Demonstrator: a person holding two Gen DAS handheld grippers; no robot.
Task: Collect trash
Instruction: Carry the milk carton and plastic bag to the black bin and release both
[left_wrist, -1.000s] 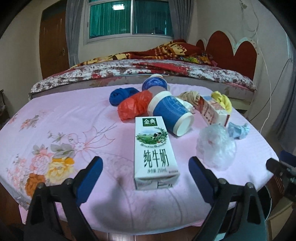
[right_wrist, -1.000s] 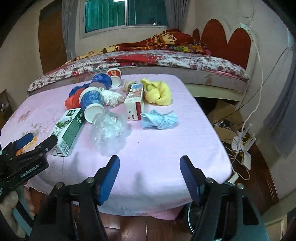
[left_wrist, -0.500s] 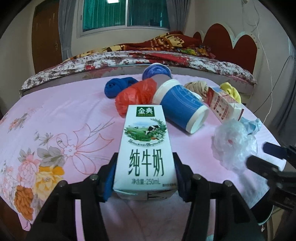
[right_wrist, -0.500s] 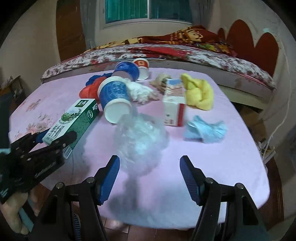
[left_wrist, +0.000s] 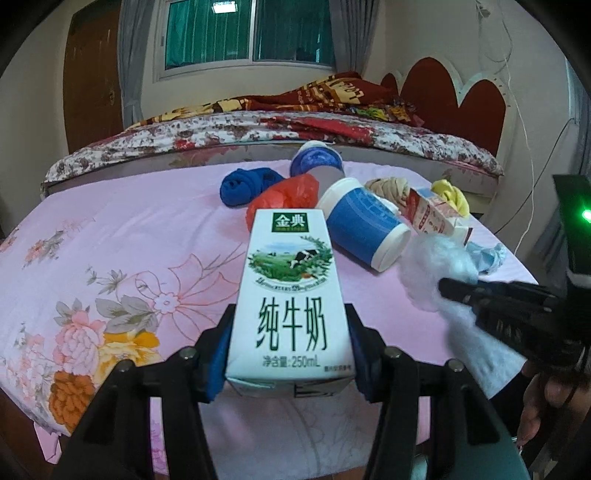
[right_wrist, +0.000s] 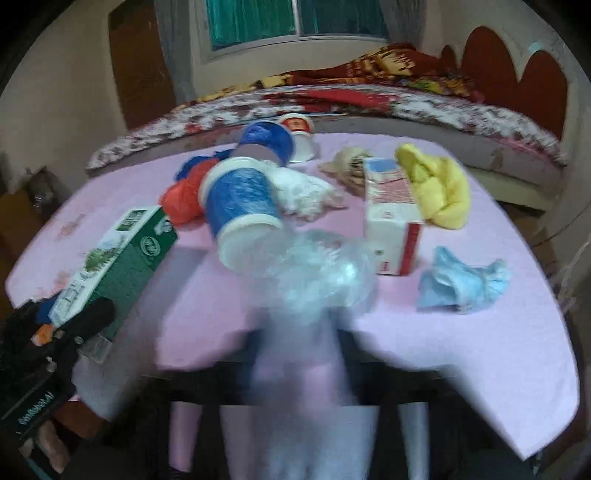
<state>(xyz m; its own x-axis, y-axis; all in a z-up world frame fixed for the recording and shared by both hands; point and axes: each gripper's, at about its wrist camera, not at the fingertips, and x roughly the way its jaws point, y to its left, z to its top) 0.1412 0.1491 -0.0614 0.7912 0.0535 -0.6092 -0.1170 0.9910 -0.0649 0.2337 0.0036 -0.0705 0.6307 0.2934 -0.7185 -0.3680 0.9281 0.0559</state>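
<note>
While we look down the left hand-held gripper (left_wrist: 290, 354), its two blue pads are clamped on both sides of the milk carton (left_wrist: 291, 295), which lies flat at the near edge of the surface (left_wrist: 122, 229) with its printed face up and its far end pointing toward the middle. The right wrist view shows the same carton at the near left corner, gripped at its near end.

Over on the right, the right hand-held gripper (left_wrist: 448, 286) comes in from the right edge with its dark tip pushed into the clear crumpled plastic bag (left_wrist: 436, 273). From its own camera that bag (right_wrist: 317, 273) sits dead centre between the fingers, but the fingers are one big motion smear, so we honestly can't tell whether they're apart or pinching the plastic.

Everything else is piled toward the far half of the pink cloth:
- blue paper cup (left_wrist: 364, 225) on its side, just beyond the carton and touching the clear bag
- red plastic bag (left_wrist: 284, 197) right behind the carton's far end
- rolled blue bag (left_wrist: 245, 186) and a second blue cup (left_wrist: 317, 160) nearer the far edge
- small red-and-white box (right_wrist: 391, 218) to the right of the clear bag
- yellow bag (right_wrist: 436, 188) just beyond that box
- light blue crumpled bag (right_wrist: 461, 284) near the right edge

Behind the surface is a bed (left_wrist: 258, 129) with a floral cover.
</note>
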